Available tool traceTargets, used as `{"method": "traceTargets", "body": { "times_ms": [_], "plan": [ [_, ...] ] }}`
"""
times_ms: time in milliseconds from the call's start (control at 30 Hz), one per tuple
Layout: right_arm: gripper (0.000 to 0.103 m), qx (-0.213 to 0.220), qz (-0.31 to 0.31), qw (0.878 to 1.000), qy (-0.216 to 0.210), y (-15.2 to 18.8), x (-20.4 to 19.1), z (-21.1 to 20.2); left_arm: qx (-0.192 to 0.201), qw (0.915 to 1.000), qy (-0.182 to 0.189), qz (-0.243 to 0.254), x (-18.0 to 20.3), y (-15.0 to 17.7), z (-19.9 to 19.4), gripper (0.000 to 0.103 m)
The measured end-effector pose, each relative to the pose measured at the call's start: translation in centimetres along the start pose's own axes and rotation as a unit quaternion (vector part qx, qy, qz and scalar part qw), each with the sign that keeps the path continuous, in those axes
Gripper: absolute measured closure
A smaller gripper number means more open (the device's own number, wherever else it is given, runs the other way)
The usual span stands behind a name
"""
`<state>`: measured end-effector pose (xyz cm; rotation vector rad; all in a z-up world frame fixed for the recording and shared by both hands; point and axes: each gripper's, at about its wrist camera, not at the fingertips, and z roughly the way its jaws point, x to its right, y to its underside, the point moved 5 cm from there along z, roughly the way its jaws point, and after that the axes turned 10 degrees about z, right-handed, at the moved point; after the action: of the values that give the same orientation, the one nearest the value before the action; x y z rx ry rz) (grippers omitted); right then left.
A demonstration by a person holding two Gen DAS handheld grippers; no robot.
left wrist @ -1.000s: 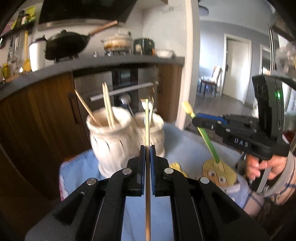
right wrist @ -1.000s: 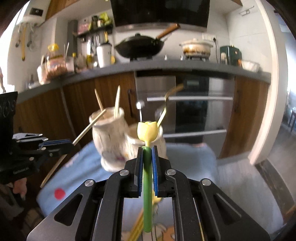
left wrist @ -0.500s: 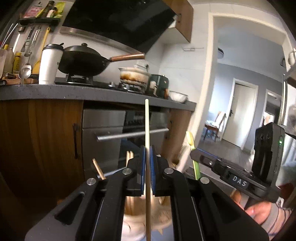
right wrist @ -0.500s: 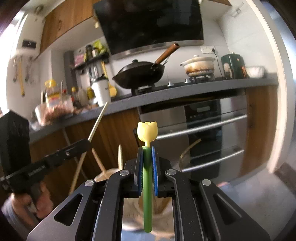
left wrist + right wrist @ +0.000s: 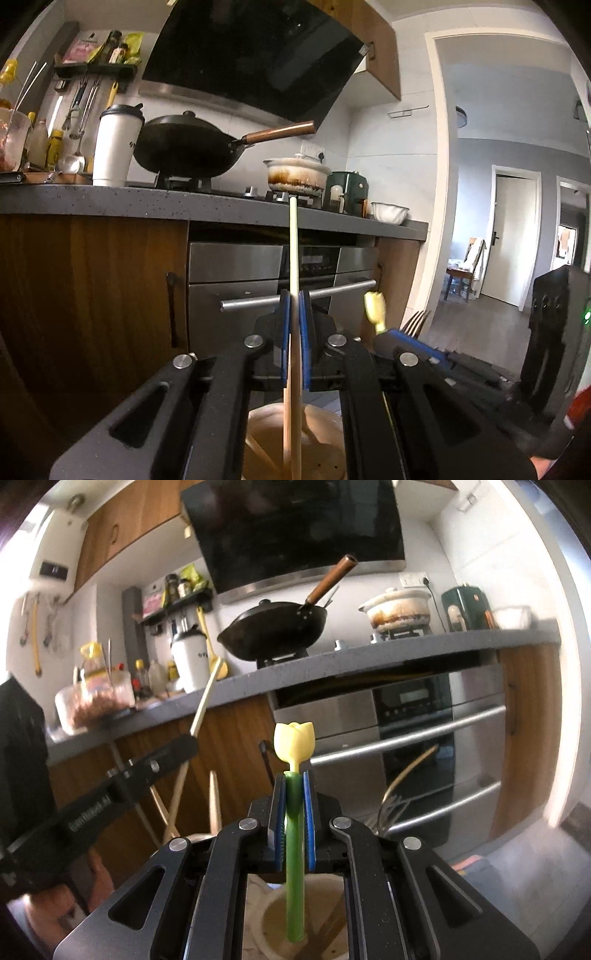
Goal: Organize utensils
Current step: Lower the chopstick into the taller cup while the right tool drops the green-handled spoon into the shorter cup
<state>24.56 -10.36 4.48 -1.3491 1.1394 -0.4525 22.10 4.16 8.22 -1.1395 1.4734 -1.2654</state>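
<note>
My left gripper [image 5: 293, 314] is shut on a pale wooden chopstick [image 5: 293, 258] held upright, its lower end over the open mouth of a cream holder jar [image 5: 321, 435] right below the jaws. My right gripper [image 5: 294, 797] is shut on a green-stemmed utensil with a yellow tulip top [image 5: 294, 738], upright over the mouth of the second cream jar [image 5: 325, 919]. A metal fork [image 5: 391, 805] stands in that jar. More chopsticks [image 5: 214, 805] stick up from the left jar. Each gripper shows in the other's view: the left gripper [image 5: 177, 749] and the right gripper [image 5: 406, 343].
A kitchen counter [image 5: 221, 203] runs behind, with a black wok [image 5: 188, 147], a white tumbler [image 5: 114, 147] and a stained pot [image 5: 295, 177]. Below are wooden cabinets and a steel oven with bar handles [image 5: 406, 738]. A doorway [image 5: 513, 240] opens at the right.
Both grippers have risen and tilted upright, moving over the jars. The jars dropped from mid-view to directly beneath the jaws. The cartoon cloth left view.
</note>
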Motion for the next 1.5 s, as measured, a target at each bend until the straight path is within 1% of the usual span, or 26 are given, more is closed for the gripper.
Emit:
{"method": "traceTargets", "body": {
  "times_ms": [100,267,433,467,633,733,800,900,967,1000,1033,1067,1167,1233,1267,1300,1333,1367,1400,1467,1500],
  "plan": [
    [0.093,-0.009,-0.009,1.000,-0.001,1.1,0.3,0.0,-0.002,0.9998,-0.003,0.018,0.4,0.7,-0.5,0.098],
    [0.093,-0.029,-0.011,0.999,-0.006,2.4,0.8,-0.5,-0.012,0.9995,0.001,0.029,0.8,2.1,-2.3,0.098],
    [0.093,-0.044,-0.021,0.999,0.001,3.8,1.0,-1.6,-0.048,0.9980,0.000,0.041,0.7,3.9,-3.6,0.098],
    [0.093,-0.048,-0.021,0.999,0.003,4.1,1.1,-1.7,-0.060,0.9973,-0.002,0.041,0.6,4.4,-3.8,0.098],
    [0.093,-0.070,-0.024,0.997,0.015,5.2,1.4,-1.5,-0.103,0.9939,0.004,0.040,0.5,5.9,-3.5,0.098],
    [0.093,-0.080,-0.020,0.996,0.022,5.2,1.5,-1.3,-0.109,0.9929,-0.002,0.047,0.6,5.9,-3.4,0.098],
    [0.093,-0.085,-0.019,0.996,0.024,5.2,1.5,-1.3,-0.112,0.9928,0.001,0.042,0.5,5.9,-3.3,0.098],
    [0.092,-0.084,-0.021,0.996,0.024,5.0,1.4,-1.5,-0.115,0.9924,-0.002,0.042,0.5,5.8,-3.4,0.097],
    [0.087,-0.082,-0.020,0.996,0.022,4.8,1.2,-1.9,-0.115,0.9924,-0.003,0.043,0.5,5.6,-3.5,0.096],
    [0.082,-0.080,-0.019,0.996,0.020,4.7,1.2,-2.1,-0.115,0.9924,-0.003,0.044,0.4,5.4,-3.5,0.094],
    [0.077,-0.077,-0.018,0.997,0.019,4.5,1.2,-2.4,-0.115,0.9923,-0.005,0.045,0.4,5.3,-3.7,0.088],
    [0.077,-0.074,-0.019,0.997,0.018,4.4,1.1,-2.7,-0.112,0.9927,-0.009,0.046,0.4,5.1,-3.9,0.083],
    [0.074,-0.065,-0.019,0.997,0.021,3.9,1.0,-3.6,-0.107,0.9931,-0.009,0.049,0.4,4.7,-4.5,0.082],
    [0.066,-0.059,-0.013,0.998,0.022,3.6,1.2,-4.6,-0.107,0.9928,-0.013,0.053,0.4,4.6,-5.0,0.082],
    [0.065,-0.058,-0.010,0.998,0.022,3.5,1.3,-4.9,-0.107,0.9927,-0.014,0.055,0.4,4.6,-5.2,0.079],
    [0.059,-0.057,-0.006,0.998,0.021,3.4,1.4,-5.4,-0.108,0.9926,-0.014,0.055,0.4,4.6,-5.4,0.077],
    [0.050,-0.055,-0.001,0.998,0.023,3.4,1.7,-5.9,-0.109,0.9924,-0.015,0.056,0.4,4.7,-5.7,0.072],
    [0.046,-0.056,0.002,0.998,0.025,3.5,1.9,-6.4,-0.110,0.9922,-0.016,0.056,0.4,4.8,-6.0,0.067],
    [0.041,-0.057,0.004,0.998,0.026,3.6,2.1,-6.7,-0.111,0.9921,-0.017,0.056,0.4,4.8,-6.2,0.065],
    [0.037,-0.063,0.007,0.998,0.031,3.9,2.7,-7.5,-0.116,0.9915,-0.021,0.055,0.2,5.1,-6.8,0.060],
    [0.032,-0.065,0.008,0.997,0.034,3.9,2.8,-7.8,-0.118,0.9912,-0.023,0.054,0.1,5.3,-7.1,0.058]
  ]
}}
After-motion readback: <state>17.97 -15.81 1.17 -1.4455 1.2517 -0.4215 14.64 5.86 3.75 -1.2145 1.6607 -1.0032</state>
